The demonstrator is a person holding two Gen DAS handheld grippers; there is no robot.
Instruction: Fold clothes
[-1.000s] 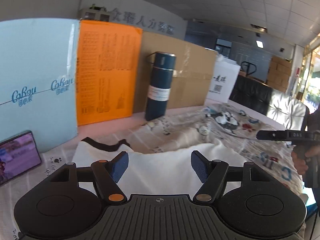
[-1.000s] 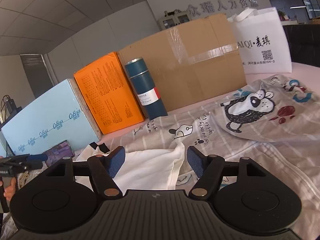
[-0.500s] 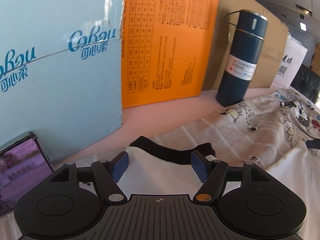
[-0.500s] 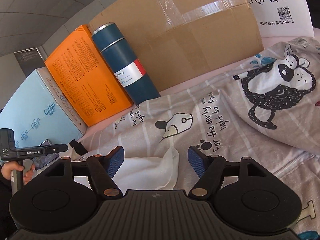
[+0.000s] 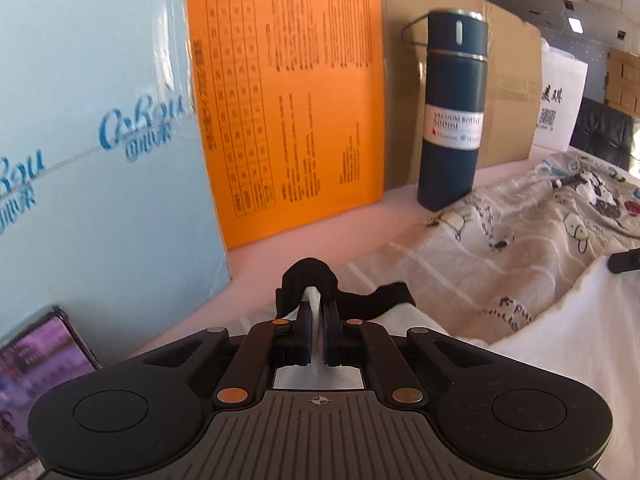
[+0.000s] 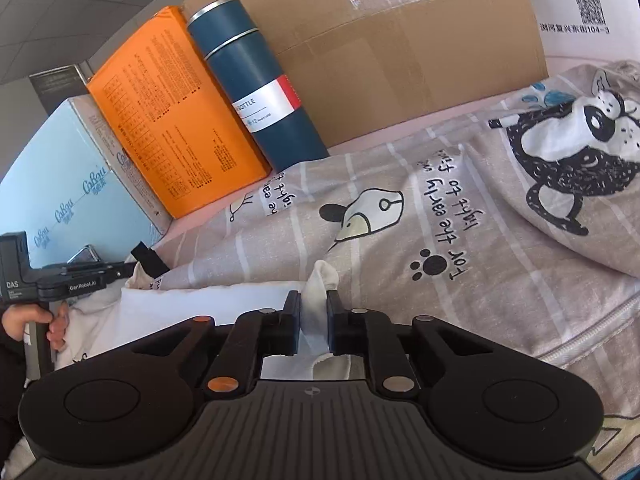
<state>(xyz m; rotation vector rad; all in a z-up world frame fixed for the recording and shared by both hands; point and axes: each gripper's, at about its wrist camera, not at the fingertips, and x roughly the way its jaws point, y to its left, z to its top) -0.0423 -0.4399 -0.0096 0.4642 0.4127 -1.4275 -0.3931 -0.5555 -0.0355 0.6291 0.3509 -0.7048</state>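
Observation:
A white T-shirt (image 5: 560, 344) with a black neckband (image 5: 308, 280) lies on a beige cartoon-print bedsheet (image 5: 500, 248). My left gripper (image 5: 316, 312) is shut on the shirt at the black collar, with white cloth pinched between its fingers. My right gripper (image 6: 313, 308) is shut on a white corner of the same T-shirt (image 6: 200, 308), which bunches up above the fingertips. In the right wrist view the left gripper (image 6: 124, 270) shows at the far left, held by a hand (image 6: 24, 320), its tips at the black collar (image 6: 150, 258).
Along the back stand a light blue box (image 5: 100, 140), an orange box (image 5: 288, 100), a dark blue vacuum bottle (image 5: 452, 120), a cardboard box (image 6: 400, 52) and a white bag (image 5: 560, 108). A phone (image 5: 36, 360) lies at the left. A grey animal-print garment (image 6: 568, 148) lies at the right.
Both grippers have gone from open to shut: the left on the shirt's black collar, the right on a white corner. Both moved lower and closer to the cloth.

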